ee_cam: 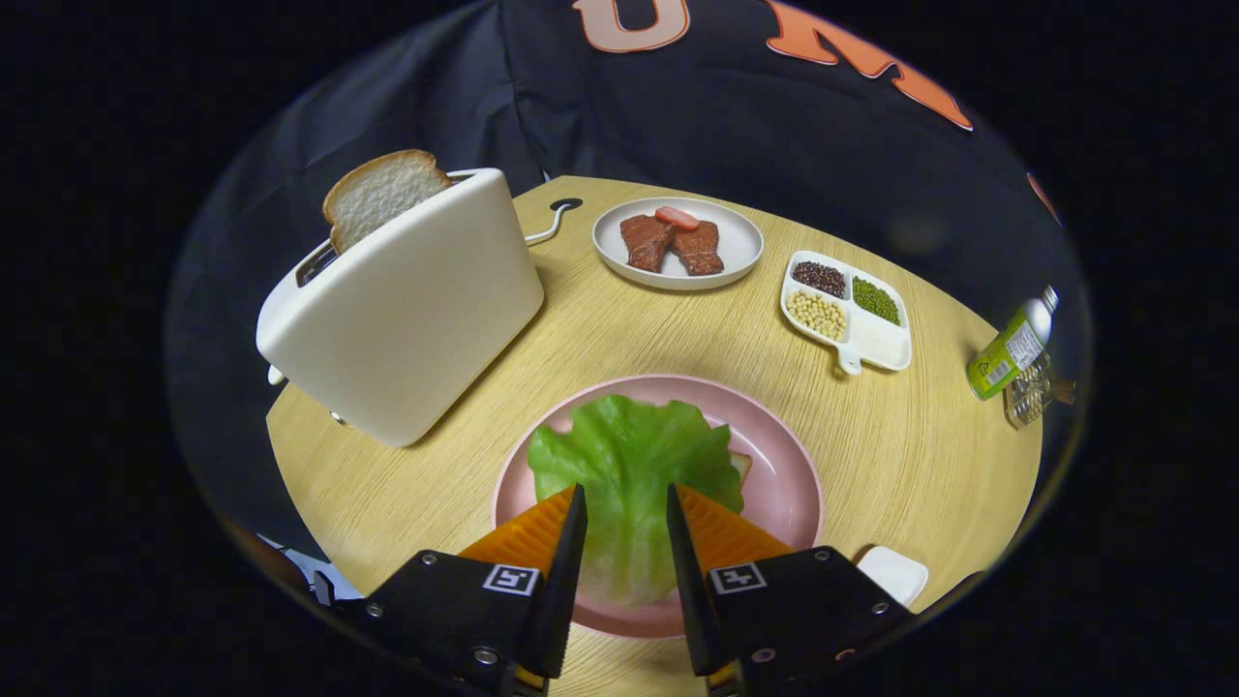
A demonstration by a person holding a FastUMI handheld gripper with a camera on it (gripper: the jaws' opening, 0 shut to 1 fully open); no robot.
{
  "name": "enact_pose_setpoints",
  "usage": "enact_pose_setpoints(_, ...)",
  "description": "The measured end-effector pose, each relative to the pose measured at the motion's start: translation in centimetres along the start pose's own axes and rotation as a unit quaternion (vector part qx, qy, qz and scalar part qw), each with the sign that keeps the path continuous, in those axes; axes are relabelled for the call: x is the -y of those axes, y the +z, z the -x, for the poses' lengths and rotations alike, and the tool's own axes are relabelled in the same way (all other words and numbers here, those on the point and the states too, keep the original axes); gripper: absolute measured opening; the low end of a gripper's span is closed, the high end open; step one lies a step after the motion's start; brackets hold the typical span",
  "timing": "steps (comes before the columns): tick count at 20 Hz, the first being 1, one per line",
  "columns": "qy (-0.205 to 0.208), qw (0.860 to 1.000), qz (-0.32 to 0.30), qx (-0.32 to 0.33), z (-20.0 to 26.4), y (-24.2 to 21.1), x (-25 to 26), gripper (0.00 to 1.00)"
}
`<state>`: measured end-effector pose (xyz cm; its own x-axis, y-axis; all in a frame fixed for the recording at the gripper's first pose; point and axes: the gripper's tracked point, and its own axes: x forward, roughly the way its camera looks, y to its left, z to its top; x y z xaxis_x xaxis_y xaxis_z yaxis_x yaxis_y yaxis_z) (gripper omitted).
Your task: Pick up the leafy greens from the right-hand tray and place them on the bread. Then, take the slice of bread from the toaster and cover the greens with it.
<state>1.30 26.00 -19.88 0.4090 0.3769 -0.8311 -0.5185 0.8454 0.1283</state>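
Judging progress: first half looks done. Leafy greens (pixel 634 455) lie spread on the pink plate (pixel 784 474), lower centre of the frame, covering a bread slice whose corner (pixel 740 465) peeks out at the leaf's right edge. Right-hand tray not identifiable with certainty; a small white dish (pixel 895 573) sits at lower right, contents hidden.

Remaining: second slice of bread (pixel 377 196) stands upright in the white toaster (pixel 407 310), upper left of the frame, not yet taken. It has to be lifted out and laid over the greens.

Gripper (pixel 626 513), bottom centre: fingers parted moderately, a clear gap between them, nothing clamped. The leaf shows through the gap, under and just ahead of the tips; cannot tell whether the tips touch it. Reads as released and empty.

Other items, upper right: plate of meat slices (pixel 678 242), divided dish of beans (pixel 847 310), green-labelled bottle (pixel 1012 350) at the table's (pixel 629 329) far right edge.
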Motion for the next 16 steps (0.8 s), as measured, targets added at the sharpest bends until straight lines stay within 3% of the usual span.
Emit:
enact_pose_setpoints(5, 0.008, 0.999, -0.029, 0.021, 1.4, 1.2, 0.3, 0.63)
enact_pose_setpoints(10, 0.024, 0.997, -0.053, 0.052, 3.9, 3.7, -0.4, 0.89)
enact_pose_setpoints(16, 0.033, 0.996, -0.051, 0.067, 6.1, 6.5, -1.6, 0.98)
